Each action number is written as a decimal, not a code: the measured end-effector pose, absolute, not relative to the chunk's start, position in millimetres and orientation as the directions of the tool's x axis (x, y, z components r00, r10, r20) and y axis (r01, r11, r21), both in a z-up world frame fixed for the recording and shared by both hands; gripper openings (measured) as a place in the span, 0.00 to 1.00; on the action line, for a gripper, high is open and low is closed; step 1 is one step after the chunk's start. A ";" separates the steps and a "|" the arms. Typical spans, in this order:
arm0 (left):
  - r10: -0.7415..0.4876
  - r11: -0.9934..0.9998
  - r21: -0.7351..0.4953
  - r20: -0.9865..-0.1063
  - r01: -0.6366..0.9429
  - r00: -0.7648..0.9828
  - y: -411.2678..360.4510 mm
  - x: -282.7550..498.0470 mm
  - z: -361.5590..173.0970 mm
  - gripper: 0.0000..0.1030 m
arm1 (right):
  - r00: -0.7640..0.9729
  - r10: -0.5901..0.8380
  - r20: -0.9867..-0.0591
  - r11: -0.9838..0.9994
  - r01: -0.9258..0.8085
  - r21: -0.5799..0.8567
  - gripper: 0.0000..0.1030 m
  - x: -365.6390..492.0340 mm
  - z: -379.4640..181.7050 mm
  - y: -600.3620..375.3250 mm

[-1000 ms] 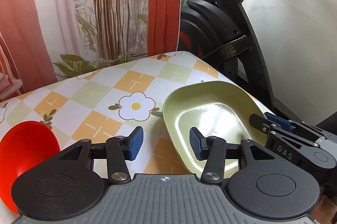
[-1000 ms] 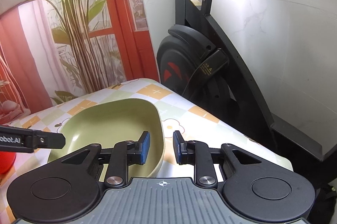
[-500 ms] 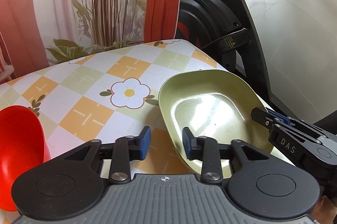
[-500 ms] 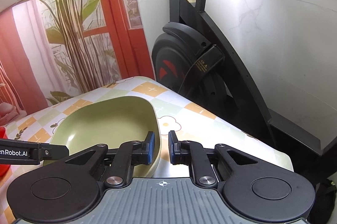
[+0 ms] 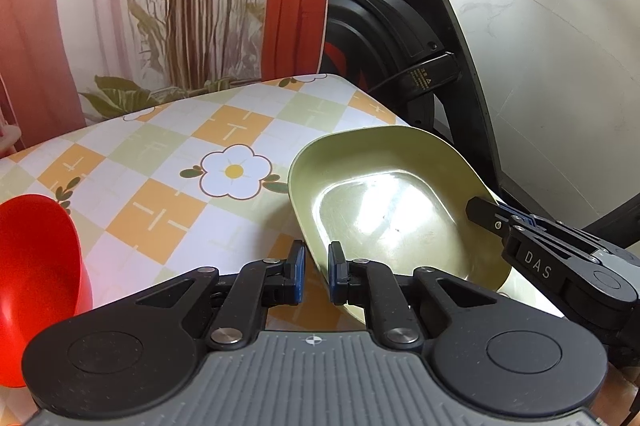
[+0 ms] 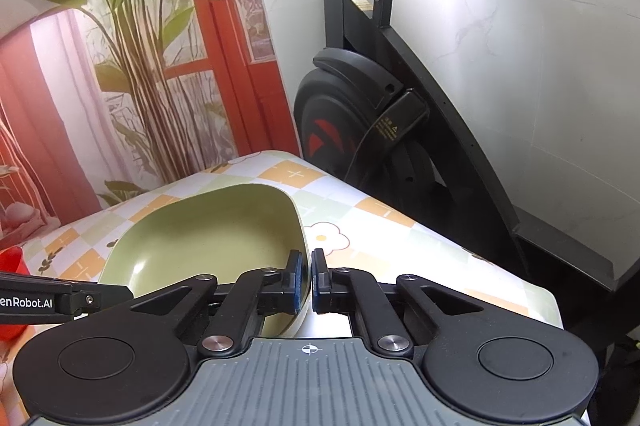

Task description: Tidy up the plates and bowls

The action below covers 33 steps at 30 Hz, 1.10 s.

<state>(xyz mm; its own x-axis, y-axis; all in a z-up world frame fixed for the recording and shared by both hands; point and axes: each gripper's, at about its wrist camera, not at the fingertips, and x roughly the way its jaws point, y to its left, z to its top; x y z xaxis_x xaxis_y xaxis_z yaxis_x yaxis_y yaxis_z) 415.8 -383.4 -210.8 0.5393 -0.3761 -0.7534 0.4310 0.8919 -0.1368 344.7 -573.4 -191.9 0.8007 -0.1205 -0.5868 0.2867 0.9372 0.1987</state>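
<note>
The fingers (image 5: 297,276) of the left gripper (image 5: 314,276) are shown pinched on the near-left rim of the green plate (image 5: 384,202), 1 pad outside the wall and 1 inside. The fingers (image 6: 318,280) of the right gripper (image 6: 306,280) are drawn nearly together on the plate's (image 6: 208,226) opposite rim, so the plate is held from 2 sides. The plate is seen near the right edge of the surface (image 5: 160,186), a checked cloth with flower motifs; whether it rests on the cloth or is slightly raised cannot be told. It is a rounded-square, pale olive dish with a raised wall and a glossy, reflective well. It is judged to be light, rigid plastic or melamine, smooth enough to slip, so the upright rim is taken as the best hold. A red bowl (image 5: 36,278) is visible at the left edge, well apart from the plate.
</note>
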 end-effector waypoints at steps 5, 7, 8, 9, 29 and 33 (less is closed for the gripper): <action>-0.382 0.892 -0.137 -0.737 0.431 0.557 -374.7 403.3 -197.0 0.12 | 0.806 -0.115 -0.581 0.926 0.298 0.231 0.04 333.9 -181.9 -568.1; -0.384 0.895 -0.144 -0.730 0.422 0.565 -368.2 397.6 -190.5 0.12 | 0.811 -0.110 -0.575 0.922 0.300 0.246 0.04 328.5 -176.2 -563.9; -0.384 0.897 -0.149 -0.728 0.415 0.568 -364.8 395.1 -187.6 0.12 | 0.813 -0.109 -0.572 0.921 0.298 0.250 0.04 325.7 -173.0 -560.7; -0.382 0.900 -0.154 -0.726 0.407 0.572 -360.5 391.8 -184.1 0.12 | 0.816 -0.107 -0.568 0.921 0.297 0.252 0.04 323.1 -169.5 -556.9; -0.318 0.939 -0.146 -0.710 0.310 0.628 -272.7 324.6 -139.3 0.12 | 0.840 -0.048 -0.541 0.928 0.237 0.286 0.05 270.7 -118.3 -458.4; -0.309 0.942 -0.138 -0.707 0.305 0.636 -258.9 314.3 -134.5 0.12 | 0.841 -0.040 -0.540 0.933 0.225 0.280 0.05 263.3 -111.5 -441.4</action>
<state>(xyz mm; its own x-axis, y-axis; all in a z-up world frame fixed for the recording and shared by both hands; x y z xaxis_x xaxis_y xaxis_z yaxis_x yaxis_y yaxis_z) 314.3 -258.9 -134.5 0.6364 -0.3091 -0.7067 0.3050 0.9424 -0.1375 263.3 -441.4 -111.5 0.8405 -0.0400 -0.5403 0.2246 0.9332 0.2804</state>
